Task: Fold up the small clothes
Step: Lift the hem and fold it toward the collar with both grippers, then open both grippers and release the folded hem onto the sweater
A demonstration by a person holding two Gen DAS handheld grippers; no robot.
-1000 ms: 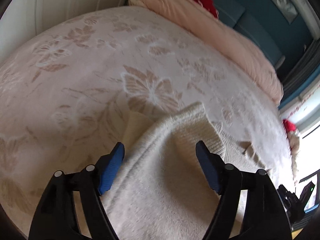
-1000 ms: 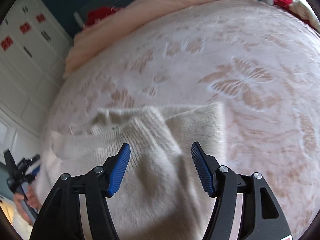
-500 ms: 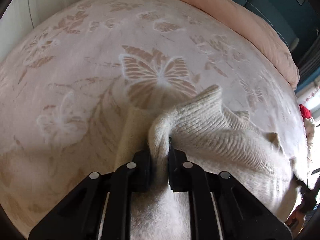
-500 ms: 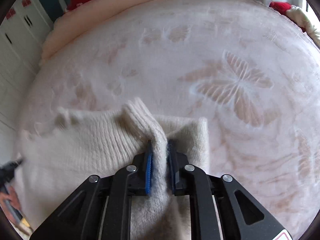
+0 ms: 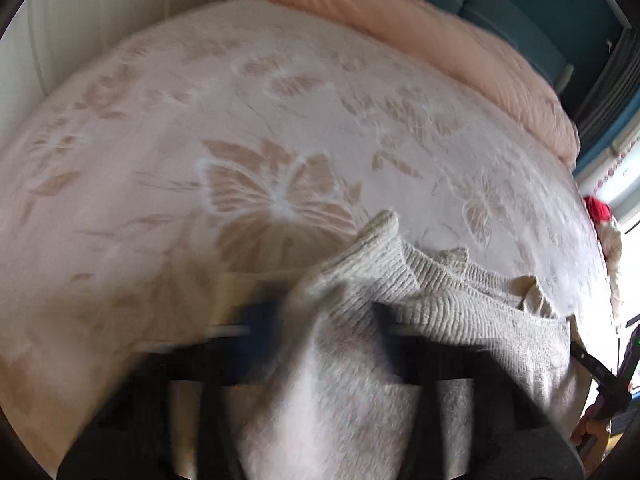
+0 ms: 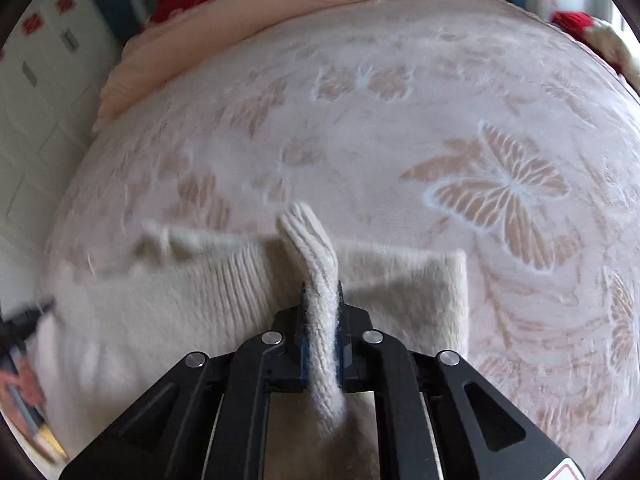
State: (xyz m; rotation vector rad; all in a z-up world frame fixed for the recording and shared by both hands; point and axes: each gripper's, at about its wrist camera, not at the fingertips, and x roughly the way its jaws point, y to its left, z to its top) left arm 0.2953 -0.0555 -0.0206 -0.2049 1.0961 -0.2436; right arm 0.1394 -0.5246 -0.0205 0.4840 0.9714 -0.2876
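A cream knitted sweater (image 5: 360, 320) lies on the pink butterfly-patterned bedspread (image 5: 200, 140). In the left wrist view my left gripper (image 5: 320, 332) is blurred by motion; its jaws stand apart with a ridge of the sweater between them. In the right wrist view my right gripper (image 6: 322, 320) is shut on a ribbed fold of the sweater (image 6: 316, 264), which stands up between the fingers. The rest of the sweater (image 6: 180, 300) spreads flat to the left and right.
A peach duvet (image 5: 460, 52) is bunched along the far edge of the bed. White cupboard doors (image 6: 36, 92) stand to the left. A red item (image 5: 598, 210) lies at the bed's right edge. The other gripper and hand show at lower right (image 5: 600, 400).
My left gripper, shut on the sweater half a second ago, now has its jaws apart and is blurred by motion. My right gripper stays shut on the ribbed fold and has lifted it.
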